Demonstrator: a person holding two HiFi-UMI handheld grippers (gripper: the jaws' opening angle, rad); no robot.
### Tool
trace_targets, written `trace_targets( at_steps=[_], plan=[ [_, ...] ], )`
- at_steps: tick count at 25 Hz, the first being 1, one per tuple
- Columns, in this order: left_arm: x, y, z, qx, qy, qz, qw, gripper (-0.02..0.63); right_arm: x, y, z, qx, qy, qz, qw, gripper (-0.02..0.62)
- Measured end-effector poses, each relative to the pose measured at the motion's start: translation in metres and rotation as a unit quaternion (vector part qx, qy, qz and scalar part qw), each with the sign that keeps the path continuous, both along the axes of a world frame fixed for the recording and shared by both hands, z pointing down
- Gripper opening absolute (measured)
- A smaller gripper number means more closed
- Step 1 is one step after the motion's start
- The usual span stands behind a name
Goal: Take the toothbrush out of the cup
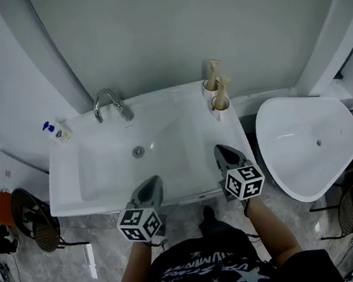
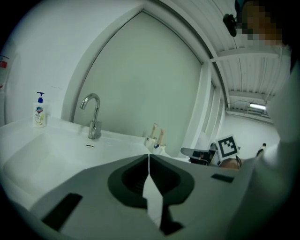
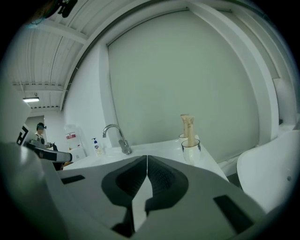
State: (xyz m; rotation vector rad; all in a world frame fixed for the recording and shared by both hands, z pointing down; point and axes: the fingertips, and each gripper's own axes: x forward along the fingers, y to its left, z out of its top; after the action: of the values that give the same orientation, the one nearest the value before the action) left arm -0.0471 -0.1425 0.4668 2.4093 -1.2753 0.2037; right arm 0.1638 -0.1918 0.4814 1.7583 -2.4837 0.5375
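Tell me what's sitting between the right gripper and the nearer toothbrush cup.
Nothing. In the head view, only bare white sink rim separates the shut right gripper from the nearer cup holding a toothbrush.

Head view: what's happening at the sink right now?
A person stands at the white sink with a gripper in each hand. The left gripper and right gripper are both shut and empty, hovering near the sink's front edge. The front cup and rear cup at the back right corner each hold a toothbrush, untouched.
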Motion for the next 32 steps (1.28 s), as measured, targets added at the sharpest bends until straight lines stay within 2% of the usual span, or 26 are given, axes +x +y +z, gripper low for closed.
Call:
trace_targets(
  at_steps=[13, 19, 32],
  plan=[
    [0.051, -0.057, -0.004, 0.005, 0.001, -0.029, 0.9996, 0.020, 0.052, -0.072, -0.002, 0.003, 0.011, -0.015, 1.000, 0.014],
    [0.068, -0.077, -0.001, 0.005, -0.007, -0.032, 0.9995, 0.020, 0.070, -0.098, 0.003, 0.001, -0.007, -0.016, 1.000, 0.014],
    [0.071, -0.103, 0.007, -0.003, -0.014, -0.039, 0.9991, 0.020, 0.099, -0.142, 0.009, -0.012, 0.015, 0.028, 0.999, 0.015]
  ],
)
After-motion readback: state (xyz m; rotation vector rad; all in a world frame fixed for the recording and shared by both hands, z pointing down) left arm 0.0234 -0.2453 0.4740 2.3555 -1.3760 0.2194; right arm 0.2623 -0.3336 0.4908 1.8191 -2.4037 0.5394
